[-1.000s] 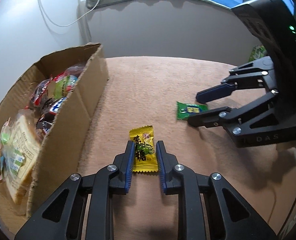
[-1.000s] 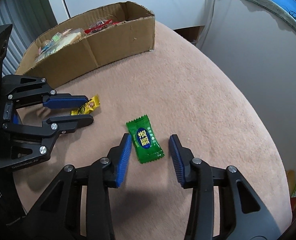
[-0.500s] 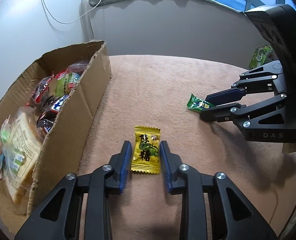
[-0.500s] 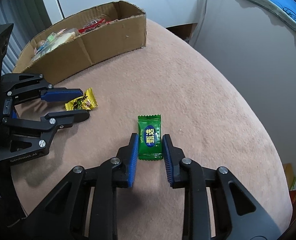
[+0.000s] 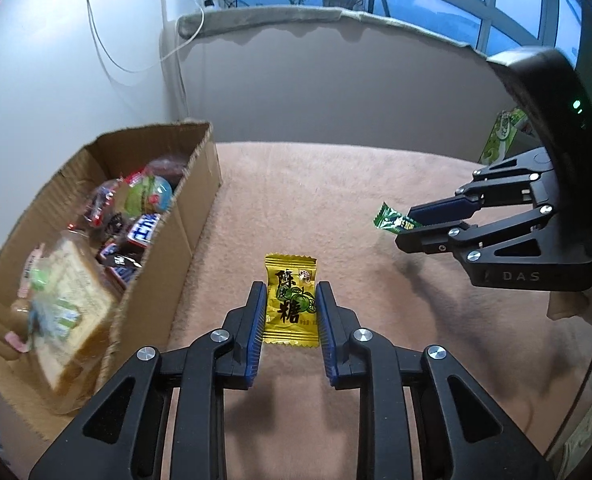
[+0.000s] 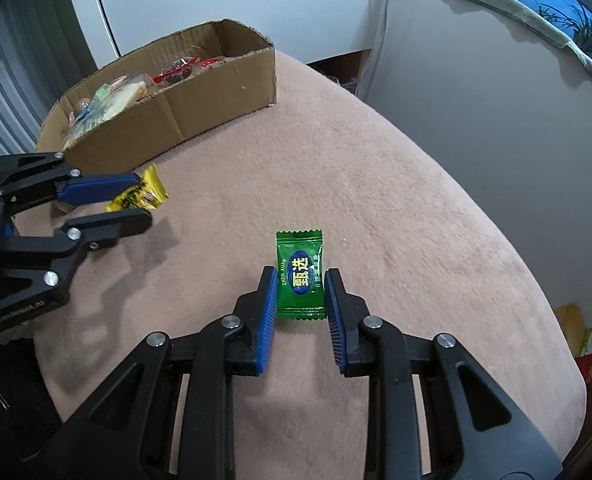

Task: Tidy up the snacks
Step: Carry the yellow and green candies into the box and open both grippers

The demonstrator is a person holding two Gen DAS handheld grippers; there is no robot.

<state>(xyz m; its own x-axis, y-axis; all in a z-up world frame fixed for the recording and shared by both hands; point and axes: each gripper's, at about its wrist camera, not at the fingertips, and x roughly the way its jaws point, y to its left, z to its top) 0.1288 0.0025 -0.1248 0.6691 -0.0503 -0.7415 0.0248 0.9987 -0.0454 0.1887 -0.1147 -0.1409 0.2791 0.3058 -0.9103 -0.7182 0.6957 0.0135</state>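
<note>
Your left gripper (image 5: 290,312) has its blue pads closed on the sides of the yellow candy (image 5: 292,298), low in the centre of the left wrist view. A second ago the packet lay flat on the pink cloth (image 5: 315,200) between the same pads; now it hangs clear of the cloth, and the cloth and the cardboard box (image 5: 168,272) sit lower and farther off in the frame.

Your right gripper (image 6: 300,294) is clamped on the green candy (image 6: 299,276), bottom centre of its own view. A second ago its jaws stood wide on either side of the packet, which lay askew on the cloth; half a second ago they had already closed to the narrow gap you see now, and the packet stands straight between the pads. From the left wrist view, at the right edge, the green candy pokes out past the fingertips, lifted off the cloth with a shadow beneath it.

The box, at the upper left of the right wrist view, holds wrapped snacks and a bagged sandwich (image 5: 68,312).
</note>
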